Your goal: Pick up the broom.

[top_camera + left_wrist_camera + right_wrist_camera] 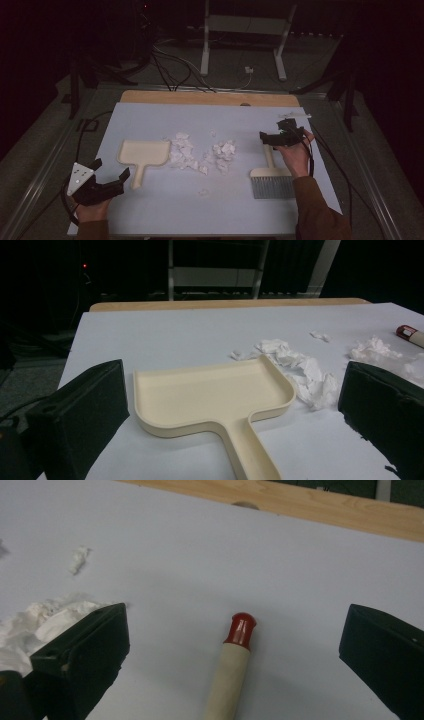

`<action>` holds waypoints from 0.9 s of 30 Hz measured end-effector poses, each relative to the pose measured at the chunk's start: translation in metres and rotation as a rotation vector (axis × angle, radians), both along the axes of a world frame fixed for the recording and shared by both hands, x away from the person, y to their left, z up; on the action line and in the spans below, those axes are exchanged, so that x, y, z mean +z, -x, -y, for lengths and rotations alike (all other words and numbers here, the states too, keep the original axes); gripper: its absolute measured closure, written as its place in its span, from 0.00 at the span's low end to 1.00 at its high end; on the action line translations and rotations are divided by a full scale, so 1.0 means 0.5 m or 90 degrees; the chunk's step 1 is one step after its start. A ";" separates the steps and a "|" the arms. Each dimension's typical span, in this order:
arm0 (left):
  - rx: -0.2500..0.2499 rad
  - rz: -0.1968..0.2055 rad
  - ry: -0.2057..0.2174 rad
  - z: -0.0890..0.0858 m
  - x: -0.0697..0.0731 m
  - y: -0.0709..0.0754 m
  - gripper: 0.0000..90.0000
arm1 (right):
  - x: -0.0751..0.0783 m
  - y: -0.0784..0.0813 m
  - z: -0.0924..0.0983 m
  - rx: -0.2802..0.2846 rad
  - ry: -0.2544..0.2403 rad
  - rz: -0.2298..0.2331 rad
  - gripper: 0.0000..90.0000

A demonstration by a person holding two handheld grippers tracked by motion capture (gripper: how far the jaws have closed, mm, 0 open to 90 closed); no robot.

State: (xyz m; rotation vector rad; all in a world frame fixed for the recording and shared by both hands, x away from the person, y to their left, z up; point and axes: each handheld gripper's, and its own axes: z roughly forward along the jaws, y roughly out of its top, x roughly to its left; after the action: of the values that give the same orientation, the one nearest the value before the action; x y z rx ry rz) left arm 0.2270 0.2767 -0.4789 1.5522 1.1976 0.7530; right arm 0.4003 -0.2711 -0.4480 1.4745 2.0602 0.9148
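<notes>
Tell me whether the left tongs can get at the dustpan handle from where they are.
Probably yes. The left tongs stand open right at the dustpan, whose handle runs toward them between the spread jaws. The paper scraps lie past the pan's far edge, clear of the approach.

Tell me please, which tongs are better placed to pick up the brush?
The right tongs. They hover open directly over the brush handle, whose red tip lies between the jaws. The left tongs are open near the dustpan, across the paper scraps.
</notes>
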 end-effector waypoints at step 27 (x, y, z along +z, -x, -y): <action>0.001 -0.002 0.002 -0.002 -0.001 0.000 0.01 | -0.061 -0.028 -0.002 -0.016 0.013 -0.080 0.01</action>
State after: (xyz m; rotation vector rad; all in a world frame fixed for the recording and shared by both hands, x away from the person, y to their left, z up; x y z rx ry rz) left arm 0.2272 0.2775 -0.4793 1.5501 1.2017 0.7491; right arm 0.4144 -0.2701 -0.4784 1.5804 2.1279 0.8080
